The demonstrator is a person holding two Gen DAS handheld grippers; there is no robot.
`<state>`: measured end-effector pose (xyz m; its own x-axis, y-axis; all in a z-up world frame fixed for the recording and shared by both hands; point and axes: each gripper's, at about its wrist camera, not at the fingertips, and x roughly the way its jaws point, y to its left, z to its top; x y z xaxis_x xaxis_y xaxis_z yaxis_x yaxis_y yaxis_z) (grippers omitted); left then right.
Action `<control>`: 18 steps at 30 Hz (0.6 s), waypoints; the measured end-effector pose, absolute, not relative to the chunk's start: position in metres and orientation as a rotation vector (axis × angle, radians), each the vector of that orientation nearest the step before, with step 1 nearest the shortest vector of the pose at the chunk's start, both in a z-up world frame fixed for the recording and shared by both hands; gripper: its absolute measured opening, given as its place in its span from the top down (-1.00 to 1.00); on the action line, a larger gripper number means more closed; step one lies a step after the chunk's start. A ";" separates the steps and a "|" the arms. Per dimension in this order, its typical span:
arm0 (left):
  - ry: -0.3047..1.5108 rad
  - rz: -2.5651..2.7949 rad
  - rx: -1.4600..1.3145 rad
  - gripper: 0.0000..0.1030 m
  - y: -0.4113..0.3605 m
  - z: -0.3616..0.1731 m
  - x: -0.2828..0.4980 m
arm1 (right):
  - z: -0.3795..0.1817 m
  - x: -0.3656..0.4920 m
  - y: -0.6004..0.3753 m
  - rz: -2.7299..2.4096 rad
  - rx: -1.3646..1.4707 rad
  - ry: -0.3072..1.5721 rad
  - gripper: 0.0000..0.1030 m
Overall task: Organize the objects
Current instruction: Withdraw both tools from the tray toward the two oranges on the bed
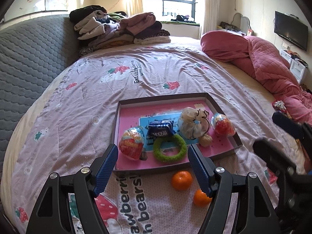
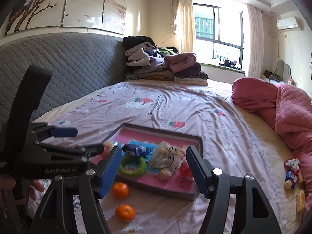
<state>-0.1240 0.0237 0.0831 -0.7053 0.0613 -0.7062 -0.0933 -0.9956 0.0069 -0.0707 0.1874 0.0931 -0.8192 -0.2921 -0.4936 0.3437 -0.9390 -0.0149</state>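
Note:
A shallow box tray [image 1: 224, 111] [image 2: 199, 143] with a pink floor lies on the bed. It holds a green ring [image 1: 169, 148] [image 2: 132, 165], two red snack packs [image 1: 131, 143] [image 1: 223, 124], a blue wrapper [image 1: 160, 129] [image 2: 135, 150], a clear bag [image 1: 192, 124] [image 2: 167, 157] and a walnut [image 1: 205, 140] [image 2: 163, 174]. Two oranges [image 1: 181, 180] [image 1: 200, 198] [image 2: 120, 190] [image 2: 124, 213] lie on the sheet before the tray. My left gripper [image 1: 153, 156] [image 2: 81, 140] is open and empty above the tray's near edge. My right gripper [image 2: 154, 158] [image 1: 273, 128] is open and empty.
A rolled pink quilt [image 1: 259, 62] [image 2: 282, 105] lies at the right. Folded clothes [image 1: 119, 29] [image 2: 163, 66] are piled at the far end by a grey headboard [image 1: 29, 58]. More snack packs [image 2: 291, 172] [image 1: 279, 105] lie by the quilt.

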 end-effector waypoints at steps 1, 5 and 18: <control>0.064 2.821 -1.176 -0.46 0.024 0.081 -0.122 | 0.091 -0.068 0.187 -2.705 0.717 0.152 -0.32; 0.064 2.810 -1.201 -0.46 0.024 0.075 -0.119 | 0.083 -0.058 0.184 -2.690 0.729 0.176 -0.32; 0.096 2.769 -1.260 -0.46 0.026 0.051 -0.105 | 0.049 -0.043 0.180 -2.667 0.817 0.218 -0.32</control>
